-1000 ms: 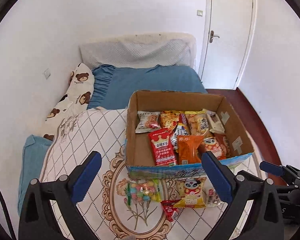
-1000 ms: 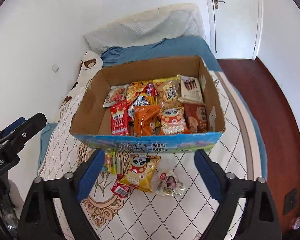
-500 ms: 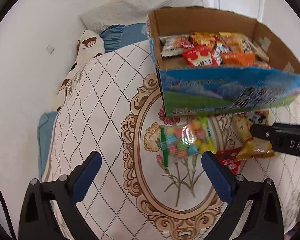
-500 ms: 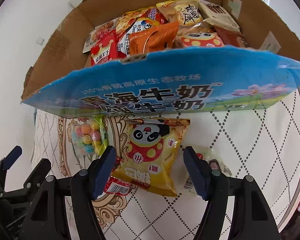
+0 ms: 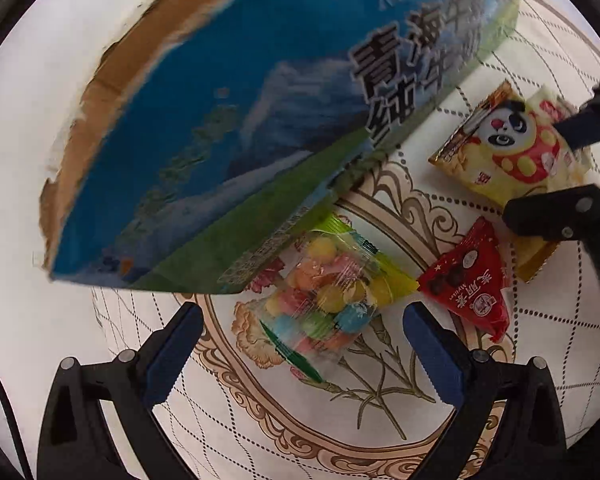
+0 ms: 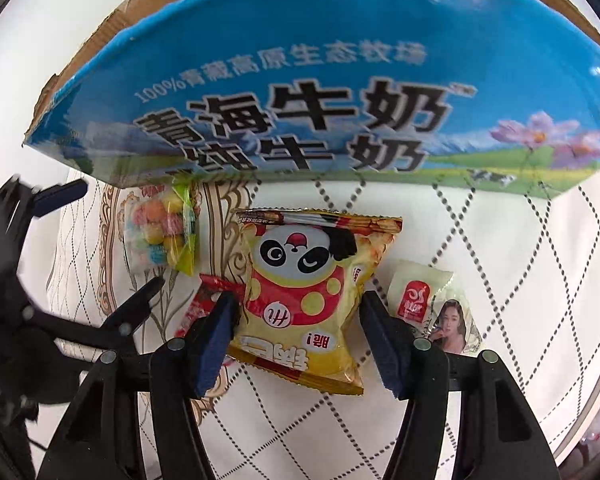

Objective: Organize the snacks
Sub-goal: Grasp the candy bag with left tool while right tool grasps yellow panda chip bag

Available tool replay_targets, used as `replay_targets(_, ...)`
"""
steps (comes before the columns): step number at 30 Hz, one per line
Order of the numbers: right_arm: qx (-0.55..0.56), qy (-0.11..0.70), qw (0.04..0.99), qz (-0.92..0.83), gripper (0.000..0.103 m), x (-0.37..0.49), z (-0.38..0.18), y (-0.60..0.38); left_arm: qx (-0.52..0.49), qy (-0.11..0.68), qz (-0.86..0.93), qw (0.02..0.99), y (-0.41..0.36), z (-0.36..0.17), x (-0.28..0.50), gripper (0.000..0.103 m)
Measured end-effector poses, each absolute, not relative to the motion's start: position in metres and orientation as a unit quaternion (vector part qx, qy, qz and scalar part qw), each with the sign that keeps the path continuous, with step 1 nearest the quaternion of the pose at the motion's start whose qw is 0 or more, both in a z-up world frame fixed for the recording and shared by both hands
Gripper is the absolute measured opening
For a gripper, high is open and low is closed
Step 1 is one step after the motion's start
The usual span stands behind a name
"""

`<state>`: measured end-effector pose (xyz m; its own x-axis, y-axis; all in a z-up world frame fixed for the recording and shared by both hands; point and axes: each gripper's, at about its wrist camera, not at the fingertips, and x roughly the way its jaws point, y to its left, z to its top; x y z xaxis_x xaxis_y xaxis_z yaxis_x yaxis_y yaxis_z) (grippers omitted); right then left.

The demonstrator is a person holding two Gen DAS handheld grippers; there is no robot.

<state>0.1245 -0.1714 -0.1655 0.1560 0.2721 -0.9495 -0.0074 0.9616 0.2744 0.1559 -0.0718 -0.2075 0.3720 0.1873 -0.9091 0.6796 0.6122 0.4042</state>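
A blue milk carton box stands on the quilt. In front of it lie a clear bag of coloured candy balls, a yellow panda snack bag, a red triangular packet and a pale small packet. My left gripper is open, its fingers either side of the candy bag. My right gripper is open and straddles the panda bag's lower half; it also shows in the left wrist view.
The quilt is white with a diamond grid and a gold floral oval. The box's front wall rises close above the loose snacks. The left gripper shows at the left edge of the right wrist view.
Both grippers have dropped low and moved in toward the loose snacks. The left now brackets the candy bag, the right the panda bag. The right jaws have narrowed a little.
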Motion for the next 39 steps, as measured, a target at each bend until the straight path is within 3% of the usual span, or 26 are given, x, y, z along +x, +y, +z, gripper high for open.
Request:
replay_targets(2, 0.107, 0.646, 0.750, 0.094, 0.065, 0.120, -0.166, -0.172, 0.417, 0.541, -0.175, 0.709, -0.075, -0.218, 0.159, 0.102)
replay_targets(3, 0.108, 0.647, 0.749, 0.095, 0.065, 0.117, -0.167, -0.171, 0.411, 0.548, -0.182, 0.706, -0.075, -0.221, 0.161, 0.093)
replay_targets(4, 0.109, 0.648, 0.748, 0.095, 0.065, 0.114, -0.167, -0.171, 0.400, 0.558, -0.195, 0.700, -0.074, -0.223, 0.163, 0.069)
replay_targets(5, 0.109, 0.650, 0.746, 0.096, 0.065, 0.111, -0.168, -0.172, 0.398, 0.566, -0.196, 0.695, -0.074, -0.227, 0.164, 0.067)
replay_targets(6, 0.111, 0.651, 0.745, 0.096, 0.065, 0.109, -0.169, -0.173, 0.405, 0.561, -0.188, 0.697, -0.075, -0.229, 0.164, 0.058)
replay_targets(11, 0.109, 0.655, 0.742, 0.096, 0.064, 0.096, -0.173, -0.174, 0.350, 0.591, -0.173, 0.706, -0.066, -0.225, 0.165, 0.056)
replay_targets(18, 0.083, 0.655, 0.743, 0.106, 0.060, 0.073, -0.171, -0.172, 0.135, 0.701, -0.088, 0.695, -0.018, -0.233, 0.125, 0.056)
replay_targets(25, 0.040, 0.682, 0.718, 0.132, 0.060, 0.029, -0.176, -0.172, -0.071, 0.752, -0.052, 0.653, 0.027, -0.243, 0.088, 0.057)
replay_targets(33, 0.046, 0.705, 0.696, 0.129, 0.069, 0.000, -0.193, -0.175, -0.050, 0.762, -0.054, 0.644, 0.018, -0.263, 0.098, 0.064)
replay_targets(39, -0.020, 0.671, 0.735, 0.099, 0.072, 0.004, -0.172, -0.155, -0.013, 0.723, -0.059, 0.688, -0.011, -0.230, 0.101, 0.063)
